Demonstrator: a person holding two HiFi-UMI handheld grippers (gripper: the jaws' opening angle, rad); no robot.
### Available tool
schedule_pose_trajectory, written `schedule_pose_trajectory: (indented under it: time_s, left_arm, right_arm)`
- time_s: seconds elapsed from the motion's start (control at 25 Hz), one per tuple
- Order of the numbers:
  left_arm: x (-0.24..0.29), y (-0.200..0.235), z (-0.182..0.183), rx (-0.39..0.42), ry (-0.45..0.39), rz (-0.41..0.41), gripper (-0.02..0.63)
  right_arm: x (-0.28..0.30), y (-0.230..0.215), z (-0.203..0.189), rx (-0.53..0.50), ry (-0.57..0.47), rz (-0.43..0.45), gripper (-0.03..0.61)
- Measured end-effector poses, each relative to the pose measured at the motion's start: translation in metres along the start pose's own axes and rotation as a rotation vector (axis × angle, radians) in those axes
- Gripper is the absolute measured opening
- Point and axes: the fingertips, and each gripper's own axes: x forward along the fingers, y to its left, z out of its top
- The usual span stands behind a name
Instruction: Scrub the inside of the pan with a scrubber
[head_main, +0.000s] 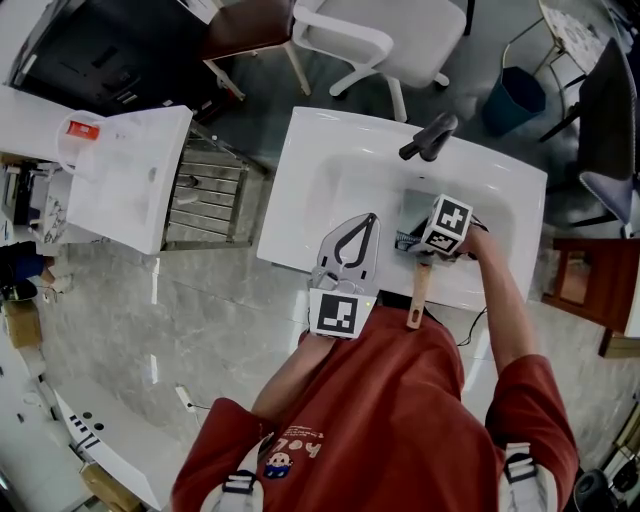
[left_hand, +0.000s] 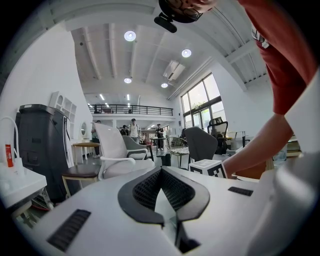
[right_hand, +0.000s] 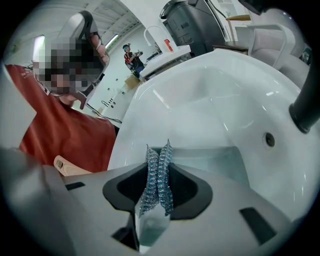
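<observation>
A grey pan (head_main: 418, 212) lies in the white sink (head_main: 300, 190), its wooden handle (head_main: 418, 298) sticking out over the front rim toward me. My right gripper (head_main: 408, 240) is down inside the pan, shut on a silvery-blue mesh scrubber (right_hand: 157, 176). In the right gripper view the scrubber is pinched upright between the jaws of the right gripper (right_hand: 157, 150), above the pan's grey floor (right_hand: 220, 160). My left gripper (head_main: 370, 220) hovers over the sink's front left part, shut with nothing in it. In its own view the left gripper (left_hand: 161, 171) points out at the room.
A dark faucet (head_main: 430, 135) rises at the sink's back rim. A second white counter (head_main: 130, 180) with a clear container (head_main: 80, 135) stands to the left, with a metal rack (head_main: 205, 195) between. A white chair (head_main: 380, 40) and a blue bin (head_main: 515, 100) lie beyond.
</observation>
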Motion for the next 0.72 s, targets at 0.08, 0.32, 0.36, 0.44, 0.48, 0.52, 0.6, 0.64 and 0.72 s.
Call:
schedule_pose_trajectory:
  time_s: [0.08,0.32,0.36,0.44,0.48,0.52,0.6,0.64,0.72]
  left_arm:
    - [0.001,0.000,-0.001,0.000,0.003,0.000,0.011]
    - [0.005,0.000,-0.002,-0.007,0.003,-0.001,0.011]
    - [0.005,-0.001,-0.003,-0.006,0.005,-0.001,0.011]
    - [0.006,-0.002,-0.005,-0.003,0.013,-0.002,0.011]
    - [0.006,-0.003,-0.006,-0.003,0.016,-0.002,0.011]
    - [0.006,-0.003,-0.006,-0.003,0.018,-0.001,0.011]
    - [0.007,-0.002,-0.006,-0.001,0.021,0.003,0.011]
    - [0.007,-0.001,-0.006,0.000,0.022,0.005,0.011]
    - [0.006,0.001,-0.007,0.004,0.023,0.009,0.011]
  right_arm:
    - [0.000,-0.004,0.000,-0.025,0.001,-0.036,0.137]
    - [0.001,-0.031,0.001,-0.121,0.025,-0.207,0.138]
    - [0.001,-0.036,0.001,-0.124,0.020,-0.230,0.138]
    - [0.002,-0.047,0.000,-0.120,0.009,-0.270,0.138]
    - [0.002,-0.053,-0.001,-0.119,0.006,-0.291,0.137]
    - [0.002,-0.059,-0.001,-0.119,0.007,-0.315,0.138]
    - [0.003,-0.070,-0.002,-0.126,0.013,-0.365,0.137]
    - [0.005,-0.075,-0.003,-0.133,0.015,-0.386,0.137]
    - [0.009,-0.085,-0.004,-0.165,0.023,-0.445,0.137]
